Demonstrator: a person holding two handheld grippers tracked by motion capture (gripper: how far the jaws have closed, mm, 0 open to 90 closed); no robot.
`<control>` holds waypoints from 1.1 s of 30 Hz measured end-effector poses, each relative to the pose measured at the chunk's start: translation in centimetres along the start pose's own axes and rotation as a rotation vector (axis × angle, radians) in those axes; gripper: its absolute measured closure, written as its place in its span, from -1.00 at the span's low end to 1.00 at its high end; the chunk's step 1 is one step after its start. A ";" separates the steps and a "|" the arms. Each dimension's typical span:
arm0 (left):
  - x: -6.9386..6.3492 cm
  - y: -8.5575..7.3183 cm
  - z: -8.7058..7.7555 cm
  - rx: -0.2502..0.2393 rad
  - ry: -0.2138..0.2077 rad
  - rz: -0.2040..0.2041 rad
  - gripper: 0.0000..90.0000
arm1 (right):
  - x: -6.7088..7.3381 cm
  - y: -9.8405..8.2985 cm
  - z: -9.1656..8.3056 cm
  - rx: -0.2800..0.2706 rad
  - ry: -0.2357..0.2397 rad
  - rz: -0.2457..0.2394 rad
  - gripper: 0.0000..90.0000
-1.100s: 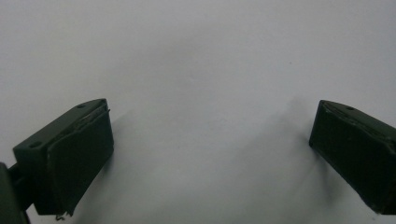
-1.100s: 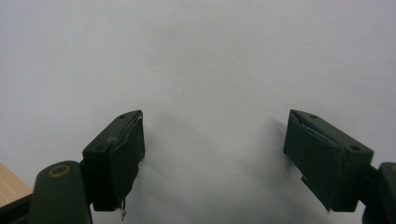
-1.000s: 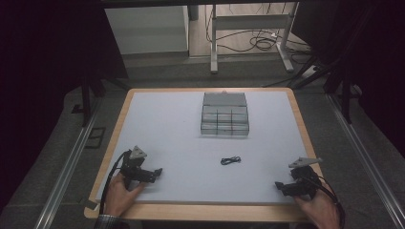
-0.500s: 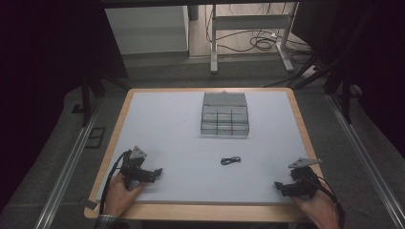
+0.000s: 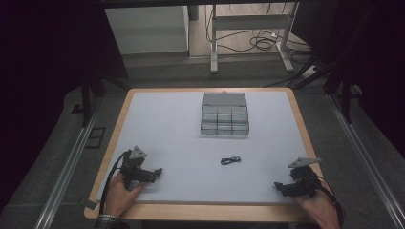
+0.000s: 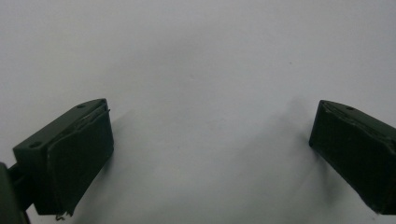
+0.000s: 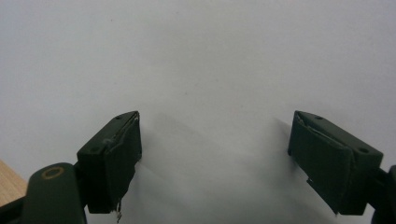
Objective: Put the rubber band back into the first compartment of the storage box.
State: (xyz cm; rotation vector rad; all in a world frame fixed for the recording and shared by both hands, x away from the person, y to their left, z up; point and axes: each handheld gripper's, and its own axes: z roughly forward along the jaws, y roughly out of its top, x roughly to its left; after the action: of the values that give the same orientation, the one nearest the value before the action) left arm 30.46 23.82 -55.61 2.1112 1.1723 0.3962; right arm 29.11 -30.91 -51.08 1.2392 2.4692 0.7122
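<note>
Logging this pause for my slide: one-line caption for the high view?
Both open grippers, left and right, rest at the table's near edge; small black cable lies before the clear compartment box.

Both tools (image 5: 159, 171) (image 5: 277, 186) low, jaws apart

Covering nearly all of the wooden table (image 5: 191, 211): a grey mat (image 5: 162, 129). Sitting near the table's far edge: a clear compartmented box (image 5: 225, 114). Standing beyond the table: a white cabinet (image 5: 145, 31) and a metal frame (image 5: 248, 21), with loose cables (image 5: 258, 43) trailing under the frame.
</note>
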 end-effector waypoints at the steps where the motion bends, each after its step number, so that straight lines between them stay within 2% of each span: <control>1: 0.0 0.0 0.0 0.000 0.000 0.000 -1.00 | 0.0 0.1 0.0 0.005 0.001 0.000 -0.60; 5: 0.0 0.0 0.0 0.000 0.000 0.000 -1.00 | -0.1 0.2 -0.1 0.009 0.003 0.004 -0.55; 6: 0.0 0.0 0.0 -0.001 0.000 -0.001 -1.00 | -0.1 0.3 -0.3 0.004 0.021 0.015 -0.51; 13: 0.0 0.0 0.0 0.000 0.000 0.000 -1.00 | 0.1 0.9 -1.0 -0.015 0.027 0.022 -0.47; 16: 0.0 0.0 0.0 0.000 0.000 0.000 -1.00 | 0.3 1.4 -1.2 -0.018 0.046 0.038 -0.45; 23: 0.0 0.0 0.0 0.000 -0.001 0.000 -1.00 | 0.7 2.0 -1.4 -0.013 0.054 0.019 -0.42; 33: 0.0 0.0 0.0 0.000 -0.001 0.001 -1.00 | 1.1 3.1 -0.9 0.013 0.067 0.021 -0.41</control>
State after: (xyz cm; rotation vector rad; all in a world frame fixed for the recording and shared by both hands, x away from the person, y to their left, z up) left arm 30.46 23.83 -55.60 2.1116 1.1714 0.3956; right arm 30.14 -28.72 -48.66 1.2673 2.5211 0.7564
